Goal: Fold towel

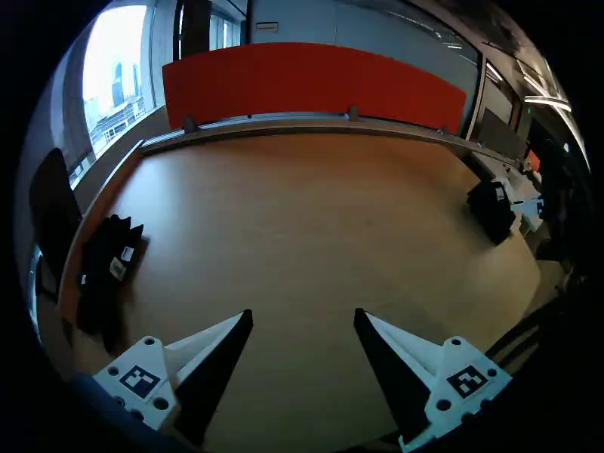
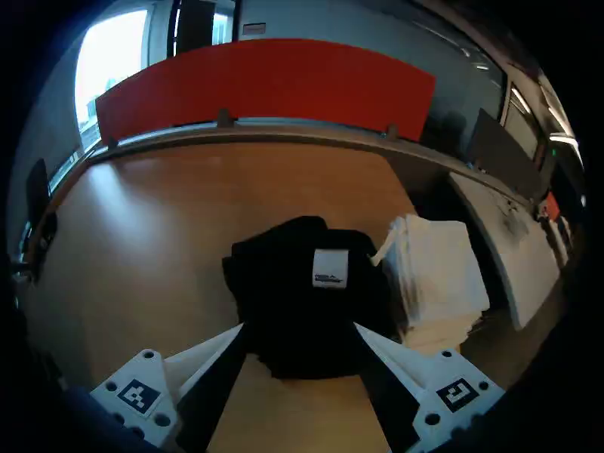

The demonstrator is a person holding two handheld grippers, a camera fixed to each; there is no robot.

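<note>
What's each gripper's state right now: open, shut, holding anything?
Left gripper: open, holding nothing, over the bare wooden table.
Right gripper: open, gripping nothing; a black folded towel lies just ahead of its fingers.

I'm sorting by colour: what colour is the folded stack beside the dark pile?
White. The stack of folded white towels shows best in the right gripper view.

red divider (image 1: 302,79) behind wooden table (image 1: 302,226)

- dim interior; daylight comes from the overexposed window (image 1: 113,75) at upper left
- soft sheen on the table (image 1: 302,211)
- strong fisheye bending at edges
</note>
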